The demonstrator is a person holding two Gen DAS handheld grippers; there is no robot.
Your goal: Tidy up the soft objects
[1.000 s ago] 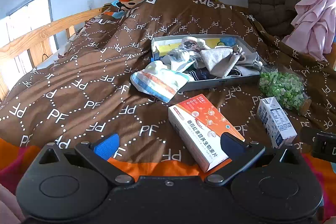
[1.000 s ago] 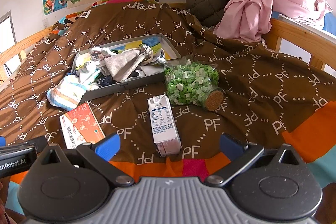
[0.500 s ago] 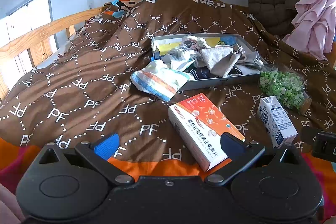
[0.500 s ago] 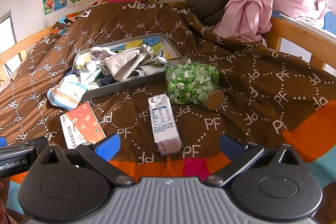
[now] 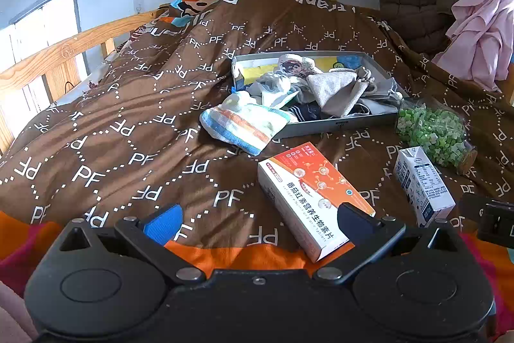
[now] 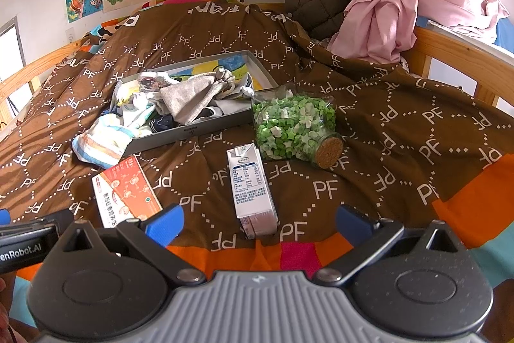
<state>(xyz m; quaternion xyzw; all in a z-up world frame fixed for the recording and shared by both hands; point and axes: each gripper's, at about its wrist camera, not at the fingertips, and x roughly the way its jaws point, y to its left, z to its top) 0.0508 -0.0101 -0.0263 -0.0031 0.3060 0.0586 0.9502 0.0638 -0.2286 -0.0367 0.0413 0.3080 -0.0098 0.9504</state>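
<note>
Done so far: several soft cloths (image 5: pixel 334 89) are seen piled inside the grey tray (image 5: pixel 337 127) on the bed; these are judged to be already sorted.
Left to do: one striped towel (image 5: pixel 244 124) is draped over the tray's near-left corner, mostly out on the blanket (image 5: pixel 128 105); it is judged to be the remaining piece.
Towel look: pale cloth with blue and orange stripes is shown, loosely folded and rumpled; it is expected to sag and bunch when pinched.
Cloths in tray: a grey piece is spread on top, with white and dark items below; they are heaped, not folded.
Hard items: an orange box (image 5: pixel 311 198), a milk carton (image 6: pixel 252 182) and a jar (image 6: pixel 294 127) of green bits are laid on the blanket near the tray; they are judged to be outside the task.
Left gripper (image 5: pixel 257 219): the fingers are spread wide and nothing is held; it is kept low at the bed's near edge, apart from the towel.
Right gripper (image 6: pixel 258 219): the fingers are spread wide and nothing is held; it is pointed over the carton.
</note>
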